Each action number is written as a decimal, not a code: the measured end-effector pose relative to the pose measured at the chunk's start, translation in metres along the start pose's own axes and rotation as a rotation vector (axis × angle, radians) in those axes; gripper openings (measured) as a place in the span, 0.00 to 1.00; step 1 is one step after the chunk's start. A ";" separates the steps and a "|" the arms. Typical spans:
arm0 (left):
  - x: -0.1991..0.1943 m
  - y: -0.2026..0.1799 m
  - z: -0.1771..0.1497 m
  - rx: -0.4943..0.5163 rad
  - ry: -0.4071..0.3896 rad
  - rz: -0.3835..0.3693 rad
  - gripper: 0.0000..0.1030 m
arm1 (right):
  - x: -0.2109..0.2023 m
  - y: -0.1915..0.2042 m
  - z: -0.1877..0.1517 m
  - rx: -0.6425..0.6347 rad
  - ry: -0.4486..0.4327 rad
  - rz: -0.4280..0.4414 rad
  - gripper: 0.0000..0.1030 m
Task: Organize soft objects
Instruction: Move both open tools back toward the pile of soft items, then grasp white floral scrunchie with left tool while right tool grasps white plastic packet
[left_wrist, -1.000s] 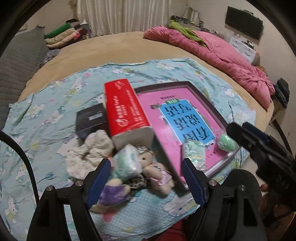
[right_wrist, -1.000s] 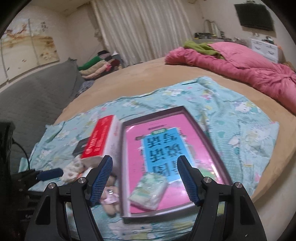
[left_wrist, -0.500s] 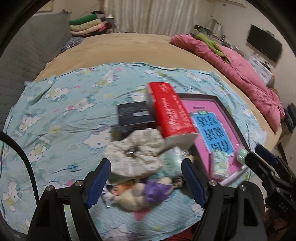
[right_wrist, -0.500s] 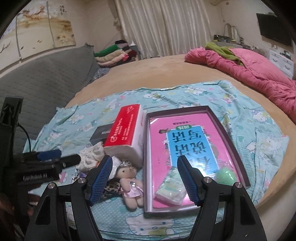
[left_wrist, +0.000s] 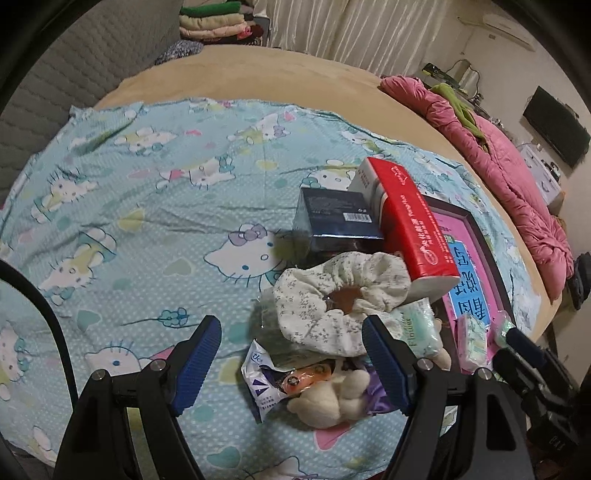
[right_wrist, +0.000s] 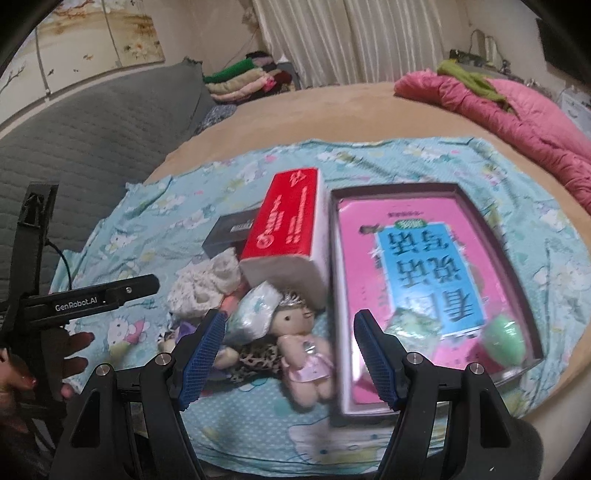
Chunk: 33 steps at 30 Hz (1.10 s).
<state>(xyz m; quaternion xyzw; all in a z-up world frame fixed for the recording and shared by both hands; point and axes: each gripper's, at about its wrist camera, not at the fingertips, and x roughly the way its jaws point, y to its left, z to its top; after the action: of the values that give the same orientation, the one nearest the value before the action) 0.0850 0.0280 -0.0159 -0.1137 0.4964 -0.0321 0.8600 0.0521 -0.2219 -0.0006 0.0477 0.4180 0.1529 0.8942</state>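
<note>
While hovering w/ jaws wide and empty, left gripper (left_wrist: 291, 358) frames a scrunchie (left_wrist: 341, 299) on the bed sheet (left_wrist: 147, 206), beside the red box (left_wrist: 406, 225). Right gripper (right_wrist: 288, 354), likewise wide and empty, frames a doll (right_wrist: 303, 343) left of the tray (right_wrist: 524, 295).

Two cameras here, each riding its own gripper and peering steeply down along the fingers at the bed (left_wrist: 258, 74). The left wrist view sits close above the cartoon-cat sheet (left_wrist: 129, 221), facing the curtains, with the white scrunchie (left_wrist: 332, 295) right under it. The right wrist view looks in from further right, nearest the doll (right_wrist: 303, 343) and the pink tray (right_wrist: 491, 229). Both catch the red tissue box (left_wrist: 410, 221), the scrunchie, the tray and the pink quilt (right_wrist: 517, 110); each lens sees the other gripper at its edge.
</note>
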 end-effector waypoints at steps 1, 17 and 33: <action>0.004 0.002 0.000 -0.006 0.005 -0.013 0.76 | 0.006 0.002 0.000 0.004 0.013 0.002 0.72; 0.052 0.008 0.011 -0.026 0.064 -0.107 0.74 | 0.069 0.019 -0.001 0.043 0.143 0.023 0.43; 0.057 0.021 0.011 -0.043 0.069 -0.153 0.17 | 0.068 0.026 0.002 -0.026 0.109 0.079 0.20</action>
<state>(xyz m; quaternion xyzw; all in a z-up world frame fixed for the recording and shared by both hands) 0.1220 0.0407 -0.0637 -0.1685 0.5162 -0.0908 0.8348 0.0885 -0.1756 -0.0429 0.0442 0.4617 0.1960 0.8640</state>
